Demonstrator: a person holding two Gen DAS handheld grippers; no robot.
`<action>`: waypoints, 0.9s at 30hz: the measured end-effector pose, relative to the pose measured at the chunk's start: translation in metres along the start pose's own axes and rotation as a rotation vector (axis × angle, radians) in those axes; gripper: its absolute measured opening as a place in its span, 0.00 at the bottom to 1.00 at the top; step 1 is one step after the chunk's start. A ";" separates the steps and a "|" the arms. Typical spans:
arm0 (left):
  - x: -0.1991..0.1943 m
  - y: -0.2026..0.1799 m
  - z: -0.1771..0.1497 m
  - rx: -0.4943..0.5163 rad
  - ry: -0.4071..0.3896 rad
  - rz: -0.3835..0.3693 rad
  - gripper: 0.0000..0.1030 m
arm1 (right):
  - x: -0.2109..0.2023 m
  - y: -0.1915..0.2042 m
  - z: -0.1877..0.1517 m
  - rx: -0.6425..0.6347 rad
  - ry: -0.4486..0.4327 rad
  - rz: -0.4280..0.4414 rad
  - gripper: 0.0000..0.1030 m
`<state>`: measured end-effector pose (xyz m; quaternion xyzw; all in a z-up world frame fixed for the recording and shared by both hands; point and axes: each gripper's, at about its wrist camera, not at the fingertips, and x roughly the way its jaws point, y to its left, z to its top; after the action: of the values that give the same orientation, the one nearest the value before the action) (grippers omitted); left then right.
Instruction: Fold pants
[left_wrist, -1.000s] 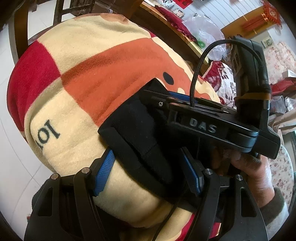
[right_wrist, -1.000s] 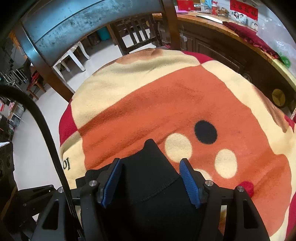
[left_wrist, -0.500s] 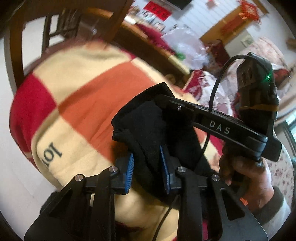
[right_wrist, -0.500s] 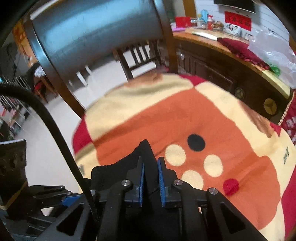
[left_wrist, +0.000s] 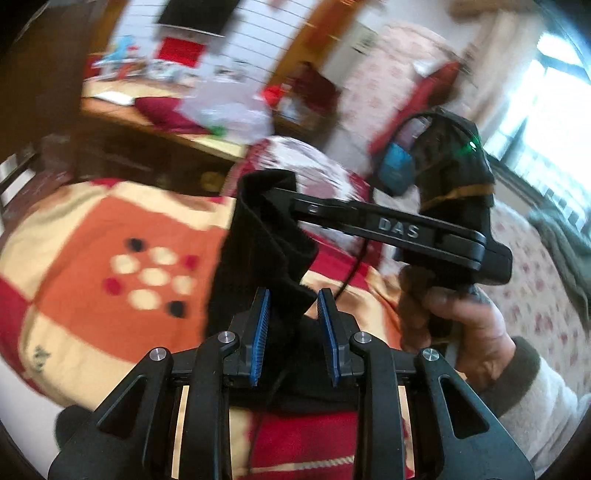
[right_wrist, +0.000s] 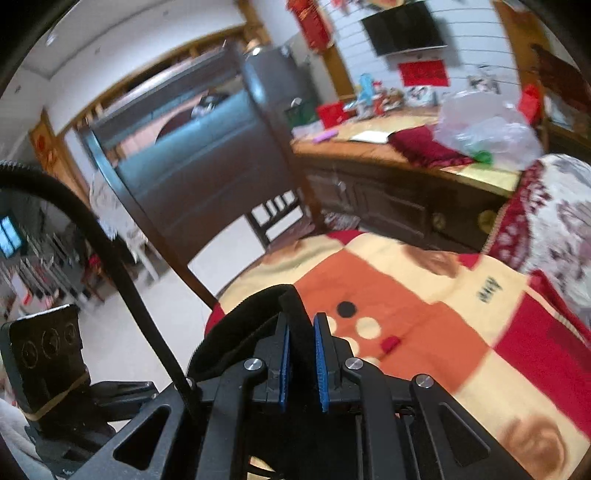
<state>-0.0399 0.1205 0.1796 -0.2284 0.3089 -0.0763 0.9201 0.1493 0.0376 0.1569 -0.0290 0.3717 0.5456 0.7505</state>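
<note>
Both grippers are gripping the black pants (left_wrist: 258, 251) at the same edge and carrying it above the patterned blanket (left_wrist: 85, 229).

Left gripper (left_wrist: 293, 332): jaws have just been closing, now standing partly apart with a thick fold of black fabric filling the gap — pads pressing on it from both sides as far as the left wrist view shows. Fabric is rising up and away from the jaws toward the other tool.

Right gripper (right_wrist: 301, 358): jaws have just been closing too, now nearly together with a thinner band of the same cloth pinched between the blue pads (right_wrist: 283, 363). In the left wrist view its finger tips are buried in the top corner of the garment, held by the person's hand (left_wrist: 461, 325).

Key relation: the gripped edge is running roughly from the left jaws up to the right jaws, the two grips close together; the rest of the garment is hanging below and behind, mostly out of sight. Neither hand is clearly nearer the free end — cannot tell where the legs are lying.

Judgement: the fold is at its lift stage; next move needs both grips travelling together over the blanket.

Containers: none in play. Background is motion-blurred; a wooden cabinet (right_wrist: 388, 192) is carrying a clear plastic bag (right_wrist: 484, 133).
</note>
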 end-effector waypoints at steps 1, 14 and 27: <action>0.007 -0.012 -0.003 0.025 0.018 -0.021 0.25 | -0.010 -0.004 -0.005 0.016 -0.014 -0.006 0.11; 0.129 -0.075 -0.076 0.137 0.370 -0.145 0.24 | -0.104 -0.137 -0.167 0.447 -0.022 -0.206 0.08; 0.062 -0.062 -0.039 0.166 0.280 -0.099 0.37 | -0.140 -0.110 -0.186 0.548 -0.139 -0.111 0.50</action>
<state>-0.0139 0.0338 0.1476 -0.1536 0.4149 -0.1779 0.8790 0.1257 -0.2015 0.0650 0.1921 0.4507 0.3834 0.7829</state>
